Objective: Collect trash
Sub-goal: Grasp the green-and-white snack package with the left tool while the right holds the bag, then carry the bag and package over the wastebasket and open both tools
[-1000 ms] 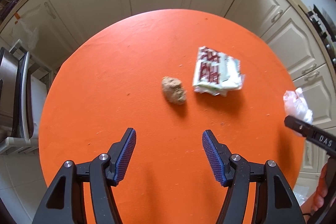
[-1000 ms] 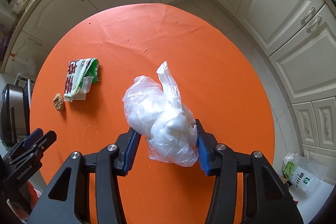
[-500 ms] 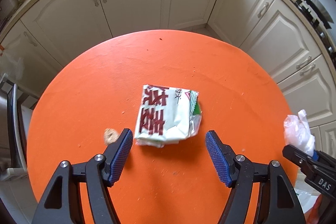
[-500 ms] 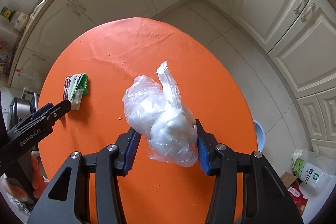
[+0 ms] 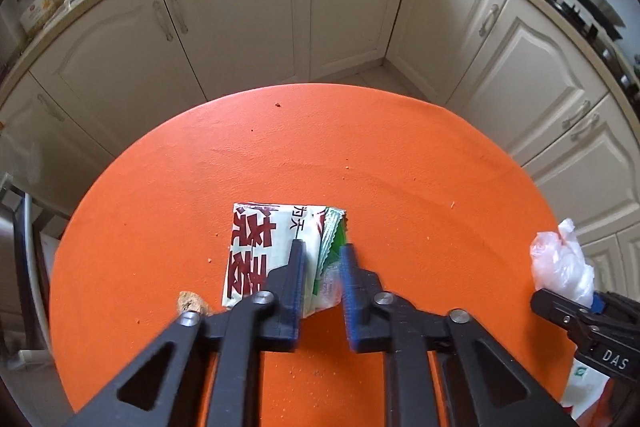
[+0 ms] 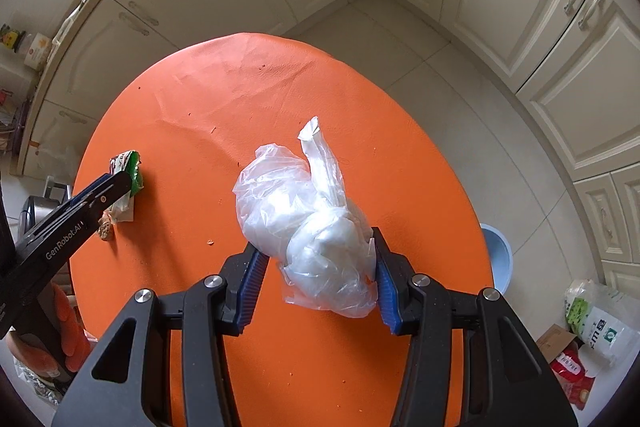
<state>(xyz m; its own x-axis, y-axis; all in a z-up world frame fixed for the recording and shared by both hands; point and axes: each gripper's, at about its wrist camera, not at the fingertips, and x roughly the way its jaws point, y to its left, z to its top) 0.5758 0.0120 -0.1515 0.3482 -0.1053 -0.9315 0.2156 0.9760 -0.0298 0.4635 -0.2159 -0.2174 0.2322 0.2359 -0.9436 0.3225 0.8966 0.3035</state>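
The round orange table (image 5: pixel 400 155) carries the remaining litter. The left gripper (image 5: pixel 322 247), which stood wide a second ago short of the snack wrapper (image 5: pixel 260 247), has since moved over it and is now closing narrow on the wrapper's right edge; whether the pads have fully bitten is unclear. The right gripper (image 6: pixel 316 259) remains clamped on the crumpled plastic bag (image 6: pixel 304 211). A small brown lump (image 5: pixel 192 301) stays uncollected beside the wrapper.
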